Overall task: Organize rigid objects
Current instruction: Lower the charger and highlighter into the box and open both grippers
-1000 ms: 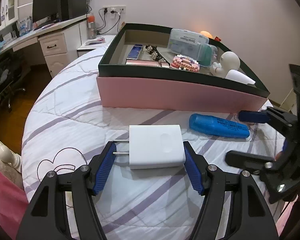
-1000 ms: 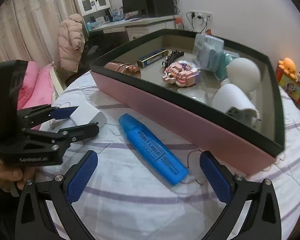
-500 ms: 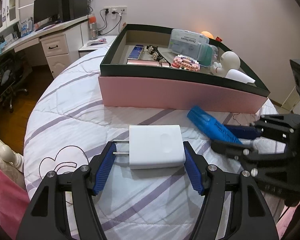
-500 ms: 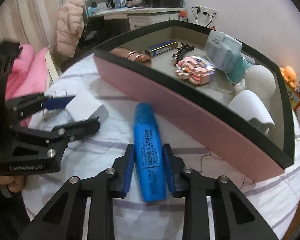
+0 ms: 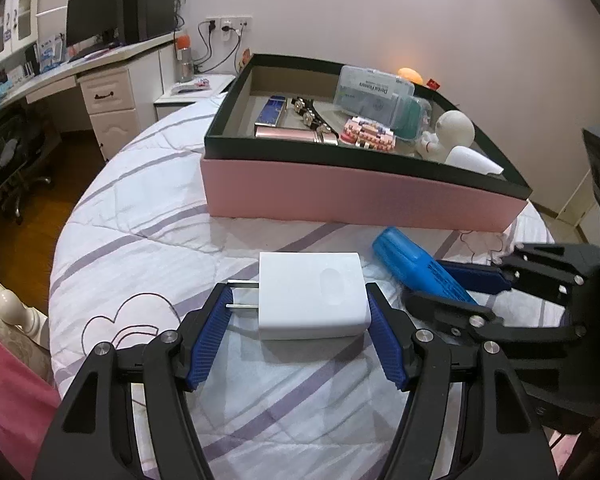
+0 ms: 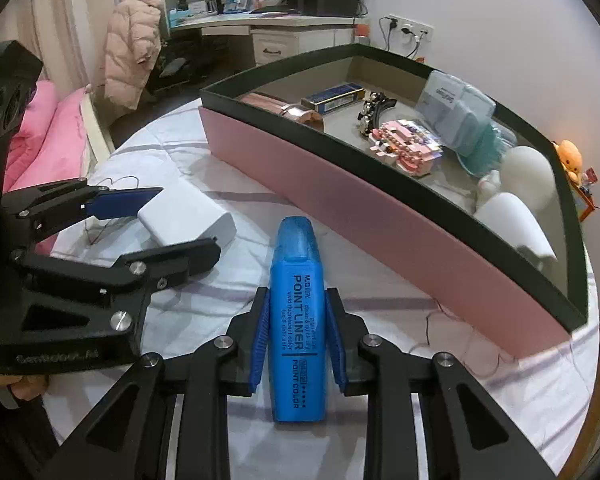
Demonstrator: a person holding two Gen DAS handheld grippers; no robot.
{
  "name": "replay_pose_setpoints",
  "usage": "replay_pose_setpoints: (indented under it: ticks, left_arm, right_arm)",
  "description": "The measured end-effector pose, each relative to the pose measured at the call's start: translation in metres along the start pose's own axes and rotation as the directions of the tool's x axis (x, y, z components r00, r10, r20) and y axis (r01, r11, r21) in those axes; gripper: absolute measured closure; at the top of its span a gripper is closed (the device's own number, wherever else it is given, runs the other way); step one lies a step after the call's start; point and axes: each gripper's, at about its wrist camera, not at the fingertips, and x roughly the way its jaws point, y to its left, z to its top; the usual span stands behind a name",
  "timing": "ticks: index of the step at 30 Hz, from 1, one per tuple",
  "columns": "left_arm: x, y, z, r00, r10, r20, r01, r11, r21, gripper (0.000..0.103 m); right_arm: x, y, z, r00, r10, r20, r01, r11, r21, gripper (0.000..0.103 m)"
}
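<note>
Boxy blue highlighter [image 6: 297, 320], smooth white charger [image 5: 314, 295], seemingly plastic.

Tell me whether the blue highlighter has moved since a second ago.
Yes. In the left wrist view the blue highlighter has swung from lying parallel to the pink box to angling toward it, clamped in the right gripper.

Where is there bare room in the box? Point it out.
Bare floor: the far corner of the box behind the blue case, and the strip along the near wall between the copper tube and the pink blocks. Crowded toward the white figure and cup.
</note>
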Motion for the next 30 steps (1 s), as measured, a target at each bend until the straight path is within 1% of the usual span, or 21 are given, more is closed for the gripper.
replay_pose_setpoints:
  ticks: [3, 9, 13, 17, 19, 24, 27, 30]
  left_arm:
    - [-0.007, 0.000, 0.001, 1.000, -0.005, 0.011, 0.005, 1.000, 0.002, 0.036]
    - [-0.029, -0.003, 0.013, 0.998, -0.015, 0.067, 0.014, 1.000, 0.018, 0.036]
    - [-0.041, -0.005, 0.032, 0.994, -0.015, 0.108, 0.011, 0.999, 0.032, 0.036]
    - [-0.051, -0.007, 0.057, 0.988, -0.012, 0.156, 0.004, 0.999, 0.049, 0.036]
    - [-0.052, -0.006, 0.076, 0.985, -0.015, 0.172, 0.007, 0.999, 0.047, 0.036]
    - [-0.043, -0.007, 0.116, 0.981, -0.019, 0.193, 0.009, 0.999, 0.052, 0.036]
    - [-0.025, -0.009, 0.137, 0.984, -0.018, 0.178, 0.008, 0.998, 0.055, 0.036]
    - [0.001, -0.012, 0.150, 0.990, -0.015, 0.142, 0.007, 0.998, 0.059, 0.036]
  right_arm:
    - [-0.015, 0.001, -0.005, 0.998, 0.030, 0.046, -0.032, 0.998, 0.045, 0.076]
    - [-0.045, -0.001, 0.001, 0.993, 0.034, 0.111, -0.043, 0.996, 0.084, 0.076]
    - [-0.066, -0.005, 0.012, 0.986, 0.035, 0.160, -0.051, 0.994, 0.100, 0.076]
    - [-0.076, -0.018, 0.030, 0.980, 0.009, 0.197, -0.035, 0.991, 0.133, 0.076]
    - [-0.082, -0.028, 0.038, 0.976, -0.007, 0.216, -0.028, 0.987, 0.156, 0.076]
    - [-0.090, -0.054, 0.062, 0.966, -0.030, 0.258, -0.031, 0.973, 0.231, 0.076]
    - [-0.083, -0.072, 0.077, 0.967, -0.041, 0.251, -0.032, 0.961, 0.276, 0.076]
    - [-0.067, -0.089, 0.085, 0.973, -0.054, 0.226, -0.024, 0.944, 0.328, 0.076]
